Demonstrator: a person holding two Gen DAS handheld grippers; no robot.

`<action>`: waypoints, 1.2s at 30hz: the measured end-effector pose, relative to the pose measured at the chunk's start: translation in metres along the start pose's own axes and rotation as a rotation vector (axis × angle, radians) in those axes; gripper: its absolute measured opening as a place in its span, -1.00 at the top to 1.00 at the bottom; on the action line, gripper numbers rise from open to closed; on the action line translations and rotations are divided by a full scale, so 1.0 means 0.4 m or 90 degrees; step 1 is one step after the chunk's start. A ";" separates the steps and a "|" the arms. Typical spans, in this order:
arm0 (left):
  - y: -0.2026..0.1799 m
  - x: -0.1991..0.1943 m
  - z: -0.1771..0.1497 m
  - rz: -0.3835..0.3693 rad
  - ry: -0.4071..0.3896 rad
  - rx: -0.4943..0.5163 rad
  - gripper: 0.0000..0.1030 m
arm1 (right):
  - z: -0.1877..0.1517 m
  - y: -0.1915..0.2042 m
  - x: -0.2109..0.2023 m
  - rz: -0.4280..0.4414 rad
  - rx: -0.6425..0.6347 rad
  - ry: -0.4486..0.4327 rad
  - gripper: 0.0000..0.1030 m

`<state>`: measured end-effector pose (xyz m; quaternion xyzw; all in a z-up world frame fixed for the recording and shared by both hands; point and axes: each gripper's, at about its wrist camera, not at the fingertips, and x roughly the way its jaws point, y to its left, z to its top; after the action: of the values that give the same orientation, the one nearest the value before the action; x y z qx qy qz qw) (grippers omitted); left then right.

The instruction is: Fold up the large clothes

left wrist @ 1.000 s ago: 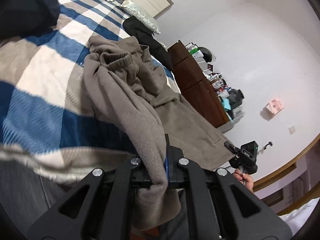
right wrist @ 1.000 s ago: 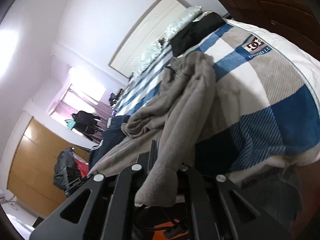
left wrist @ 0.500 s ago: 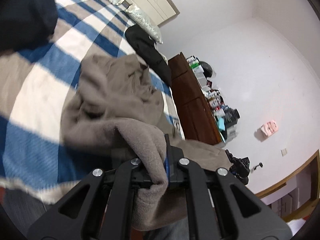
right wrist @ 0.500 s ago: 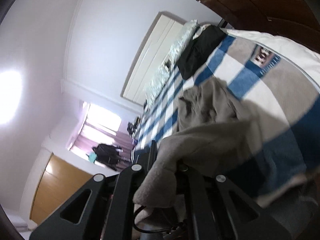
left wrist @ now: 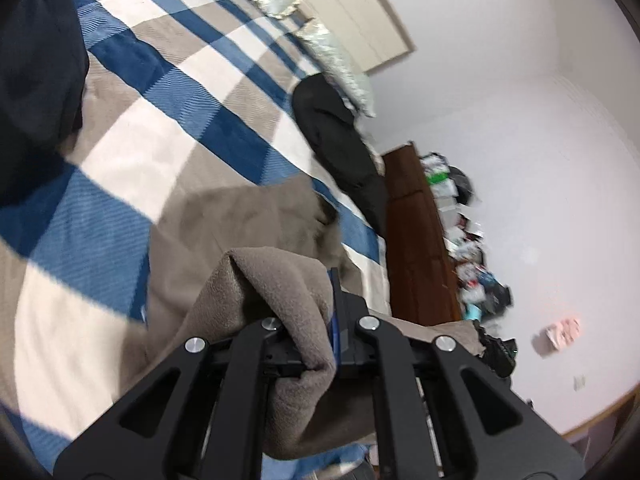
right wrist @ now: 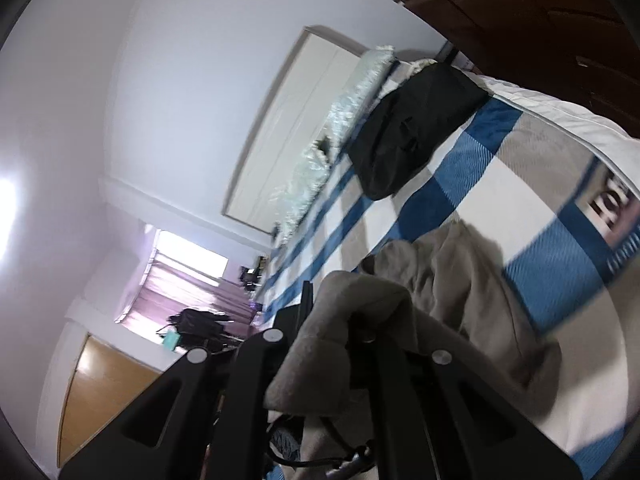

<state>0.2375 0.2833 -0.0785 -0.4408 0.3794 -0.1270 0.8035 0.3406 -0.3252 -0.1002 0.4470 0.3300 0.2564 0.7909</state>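
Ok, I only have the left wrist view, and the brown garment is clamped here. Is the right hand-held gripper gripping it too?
Observer: Yes, the right hand-held gripper is shut on a bunched fold of the brown garment.
Operator: Does the fabric ahead of it lie flat?
Observer: No, it is rumpled in folds on the plaid blanket.
Operator: Anything past it on that side?
Observer: A printed label patch on the blanket near the bed's edge, not covered by the garment.

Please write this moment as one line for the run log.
phase: folding | left gripper: shut on taupe fleece garment | right gripper: shut on taupe fleece garment | garment: partly on checked blanket
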 end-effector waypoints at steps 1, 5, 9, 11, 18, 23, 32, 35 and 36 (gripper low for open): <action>0.014 0.037 0.031 0.013 0.007 -0.002 0.85 | 0.024 -0.012 0.051 -0.018 -0.005 0.008 0.86; 0.081 0.175 0.126 0.074 0.038 -0.008 0.85 | 0.098 -0.087 0.236 -0.081 0.005 0.044 0.86; 0.159 0.312 0.206 0.119 0.062 -0.019 0.85 | 0.146 -0.154 0.393 -0.133 -0.001 0.060 0.86; 0.200 0.370 0.243 0.136 0.064 -0.026 0.85 | 0.165 -0.180 0.451 -0.148 -0.006 0.065 0.86; 0.308 0.512 0.275 0.206 0.116 -0.022 0.83 | 0.164 -0.322 0.650 -0.228 -0.006 0.153 0.85; 0.306 0.529 0.264 0.211 0.156 0.036 0.64 | 0.147 -0.346 0.651 -0.231 -0.019 0.186 0.57; 0.188 0.430 0.210 0.256 0.182 0.159 -0.81 | 0.138 -0.185 0.504 -0.178 -0.094 0.179 -0.51; 0.162 0.366 0.176 0.285 0.167 0.180 -0.81 | 0.098 -0.115 0.439 -0.169 -0.130 0.176 -0.77; 0.156 0.345 0.161 0.292 0.159 0.185 -0.81 | 0.065 -0.082 0.418 -0.160 -0.157 0.186 -0.84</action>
<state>0.3697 0.2843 -0.1765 -0.2050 0.5431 -0.0485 0.8128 0.4726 -0.2374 -0.1678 0.2602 0.4606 0.2562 0.8090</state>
